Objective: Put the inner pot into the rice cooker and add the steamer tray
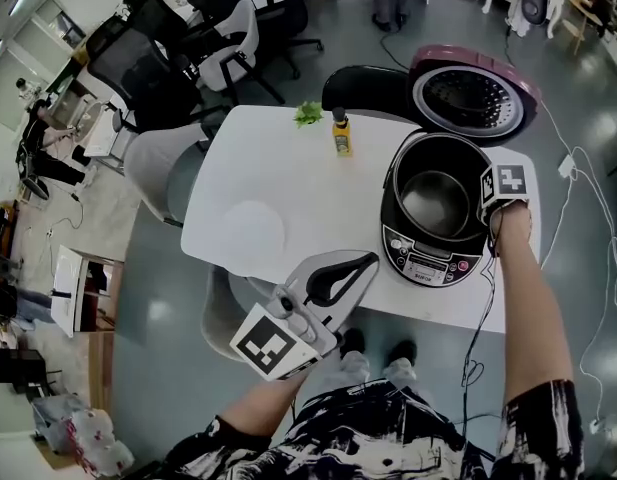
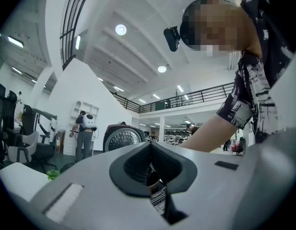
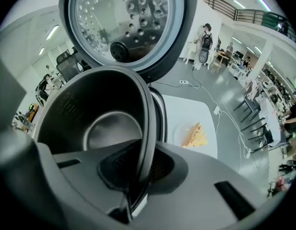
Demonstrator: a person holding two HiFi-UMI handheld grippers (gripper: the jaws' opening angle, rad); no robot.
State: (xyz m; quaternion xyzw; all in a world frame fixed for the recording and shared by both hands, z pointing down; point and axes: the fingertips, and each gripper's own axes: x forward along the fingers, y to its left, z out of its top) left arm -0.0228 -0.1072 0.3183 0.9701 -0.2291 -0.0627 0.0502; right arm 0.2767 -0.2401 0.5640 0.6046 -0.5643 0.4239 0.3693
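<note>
Right tongs (image 3: 140, 169) of mine are pinched shut on the rim of the inner pot (image 1: 435, 200), biting its right edge and pointing steeply down. The pot hangs inside the well of the rice cooker (image 1: 428, 260), though I cannot tell whether its bottom is seated. My left tongs (image 2: 150, 152) are closed on nothing, held low and near level at the near table edge.

What worries me is that I hold the pot by one side only. I judge it could tip away from the grip, catch its far rim on the cooker wall and jam crooked. If I let go before it sits flat, it would drop and bang inside the cooker. The rim is thin, smooth metal, so a twist of my wrist could let it slide between the pads. The raised lid (image 1: 473, 93) stands just behind, and a knock could bring it down.

A white round disc (image 1: 250, 230) lies on the left of the table (image 1: 288, 158), well apart from the cooker. I take it for the steamer tray but cannot be sure. A small yellow bottle (image 1: 341, 136) and a green sprig (image 1: 308, 114) sit at the far edge. The table is white, on a grey floor with cables (image 1: 588, 208) to the right and office chairs (image 1: 228, 53) beyond, in a large open hall.
</note>
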